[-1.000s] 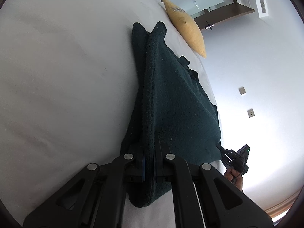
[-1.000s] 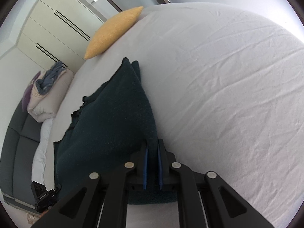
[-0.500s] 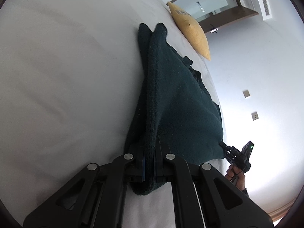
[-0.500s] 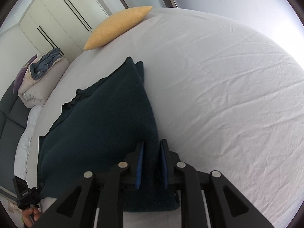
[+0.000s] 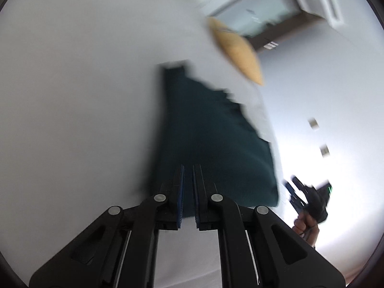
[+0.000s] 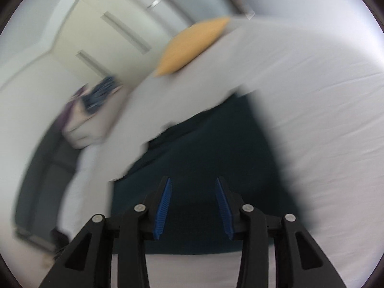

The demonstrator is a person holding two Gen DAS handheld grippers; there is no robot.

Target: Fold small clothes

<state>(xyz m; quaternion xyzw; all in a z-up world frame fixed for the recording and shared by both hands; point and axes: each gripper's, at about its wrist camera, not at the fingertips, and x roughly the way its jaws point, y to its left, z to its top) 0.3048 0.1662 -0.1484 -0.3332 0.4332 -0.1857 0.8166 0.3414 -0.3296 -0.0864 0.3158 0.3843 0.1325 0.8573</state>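
Left wrist view only: the right gripper (image 5: 291,190) in a hand (image 5: 306,226) at 4 o'clock. Right wrist view only: a bedding pile (image 6: 92,117) at 10 o'clock. The left gripper (image 5: 188,170) is nearly closed and empty. The right gripper's jaws have just been opening, nothing pinched. The dark green garment (image 6: 211,148) lies folded on the bed (image 6: 312,96), a yellow pillow (image 6: 192,45) beyond at 12 o'clock.

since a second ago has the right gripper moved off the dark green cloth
Yes. The right gripper has pulled back from the dark green cloth lying on the white bed; its jaws have just been opening, pads clear of the fabric.
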